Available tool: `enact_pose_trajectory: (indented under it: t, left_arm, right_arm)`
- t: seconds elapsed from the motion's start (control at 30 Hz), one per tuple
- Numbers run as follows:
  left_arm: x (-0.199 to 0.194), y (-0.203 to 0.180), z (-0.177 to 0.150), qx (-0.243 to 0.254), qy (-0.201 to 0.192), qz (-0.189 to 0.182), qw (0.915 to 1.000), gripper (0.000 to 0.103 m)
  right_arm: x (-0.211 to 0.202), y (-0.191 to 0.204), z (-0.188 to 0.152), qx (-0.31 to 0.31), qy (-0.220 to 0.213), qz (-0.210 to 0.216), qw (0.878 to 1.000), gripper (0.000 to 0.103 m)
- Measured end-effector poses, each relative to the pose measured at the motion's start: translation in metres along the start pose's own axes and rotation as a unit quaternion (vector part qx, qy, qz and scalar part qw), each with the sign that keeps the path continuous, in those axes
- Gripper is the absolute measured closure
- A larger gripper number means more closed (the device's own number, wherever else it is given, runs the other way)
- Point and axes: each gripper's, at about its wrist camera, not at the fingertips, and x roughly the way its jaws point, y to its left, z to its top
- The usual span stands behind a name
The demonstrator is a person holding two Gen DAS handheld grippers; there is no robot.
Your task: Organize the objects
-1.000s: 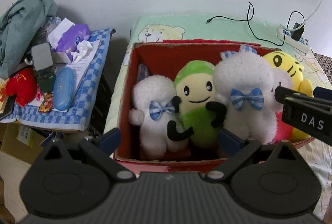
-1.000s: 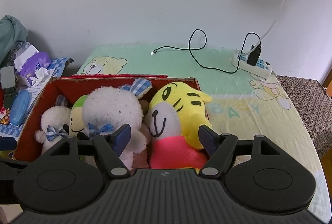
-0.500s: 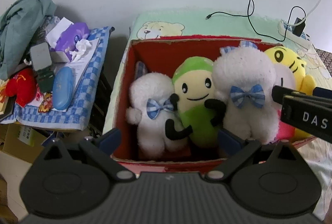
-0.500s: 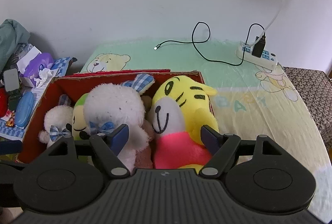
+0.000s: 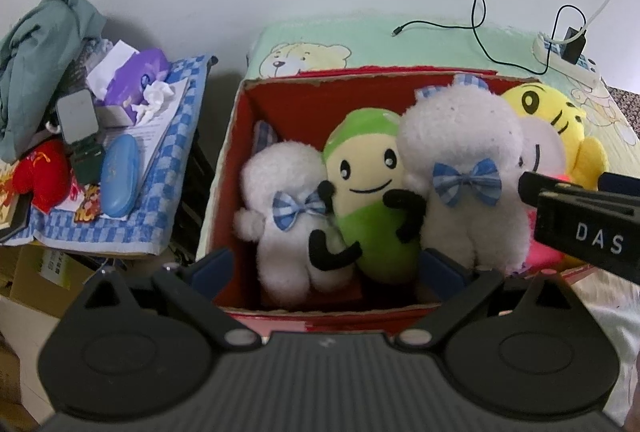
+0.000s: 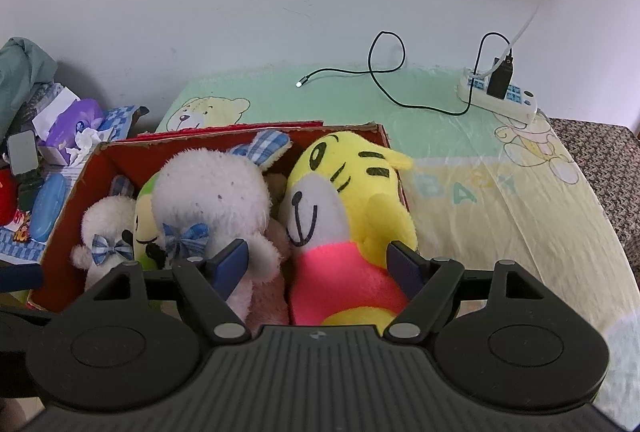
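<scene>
A red cardboard box [image 5: 304, 99] [image 6: 132, 151] sits on the bed with several plush toys in it: a small white bunny [image 5: 288, 199] [image 6: 104, 228], a green and yellow bean doll [image 5: 372, 183], a large white bunny with a blue bow [image 5: 460, 159] [image 6: 212, 191] and a yellow tiger in a pink shirt [image 6: 340, 207] [image 5: 552, 119]. My left gripper [image 5: 324, 264] is open and empty over the box's near edge. My right gripper [image 6: 320, 264] is open and empty, with its fingers either side of the tiger's pink body; it also shows in the left wrist view [image 5: 580, 220].
A side table with a blue checked cloth [image 5: 176, 159] holds a blue case [image 5: 119, 180], a purple tissue pack [image 5: 136, 79], a red plush [image 5: 42, 171] and grey clothing [image 5: 36, 51]. A power strip [image 6: 500, 95] and black cable [image 6: 384, 71] lie on the bed sheet [image 6: 480, 199].
Both grippers have drawn back and risen slightly from the box. Both stay open. The toys have not moved.
</scene>
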Motion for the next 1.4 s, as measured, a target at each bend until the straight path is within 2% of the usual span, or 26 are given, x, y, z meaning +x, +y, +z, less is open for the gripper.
enact_pose_trajectory:
  t: [0.7, 1.4]
  left_arm:
    - [-0.0025, -0.0062, -0.002, 0.001, -0.013, 0.019, 0.9997, 0.004]
    - [-0.0018, -0.0043, -0.0071, -0.008, -0.002, 0.012, 0.9999, 0.003]
  right_arm:
    - [-0.002, -0.0023, -0.0026, -0.001, -0.005, 0.006, 1.0, 0.025]
    - [-0.0091, -0.0018, -0.0076, -0.005, -0.01, 0.005, 1.0, 0.025]
